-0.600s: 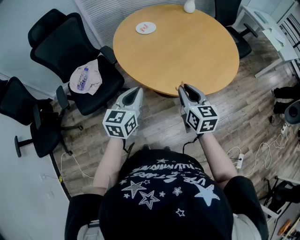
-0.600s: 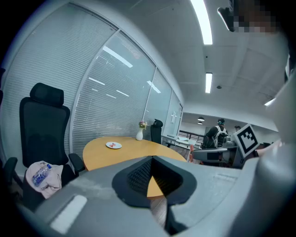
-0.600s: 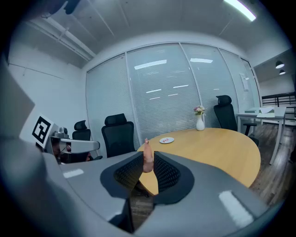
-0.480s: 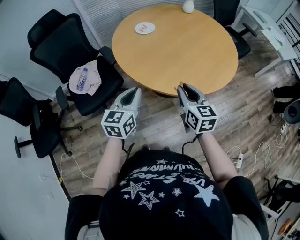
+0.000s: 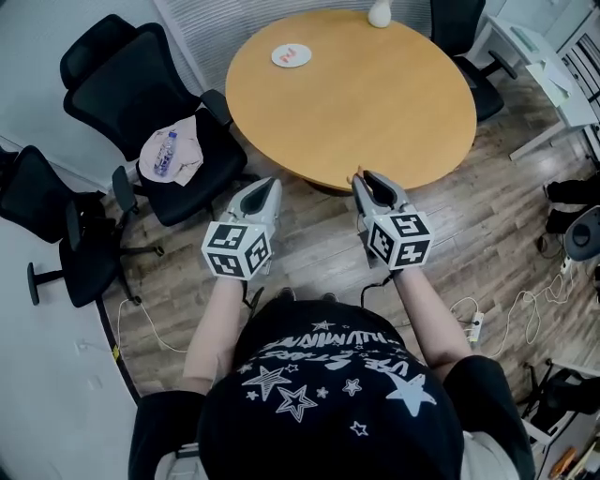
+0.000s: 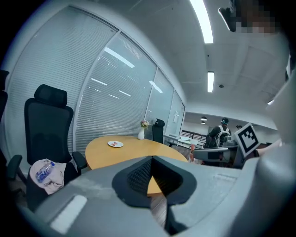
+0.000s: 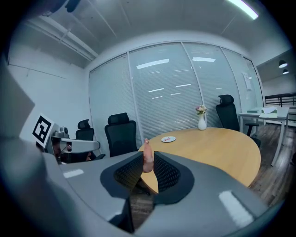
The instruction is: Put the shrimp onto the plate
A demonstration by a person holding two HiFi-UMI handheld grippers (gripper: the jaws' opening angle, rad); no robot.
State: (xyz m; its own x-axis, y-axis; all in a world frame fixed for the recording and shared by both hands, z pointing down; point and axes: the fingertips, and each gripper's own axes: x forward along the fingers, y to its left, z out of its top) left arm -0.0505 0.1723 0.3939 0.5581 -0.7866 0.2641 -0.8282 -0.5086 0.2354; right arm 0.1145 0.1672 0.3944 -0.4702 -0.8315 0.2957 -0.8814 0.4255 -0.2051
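Note:
My right gripper [image 5: 364, 177] is shut on a small pink shrimp [image 5: 357, 174], just short of the near edge of the round wooden table [image 5: 375, 103]. In the right gripper view the shrimp [image 7: 147, 157] stands upright between the pads, its tip poking above them. The white plate [image 5: 292, 55] with something red on it sits at the table's far left; it shows small in the right gripper view [image 7: 168, 139] and the left gripper view [image 6: 115, 144]. My left gripper [image 5: 269, 184] is shut with nothing in it, beside the right one over the floor.
A white vase [image 5: 379, 12] stands at the table's far edge. Black office chairs [image 5: 141, 89] stand to the left, one carrying a cloth and a bottle [image 5: 172, 156]. Cables [image 5: 506, 319] lie on the wood floor at the right. A white desk [image 5: 548, 66] is at the far right.
Almost nothing: both grippers keep their places in front of the table, and the shrimp stays in the right one. Only the view has shifted slightly.

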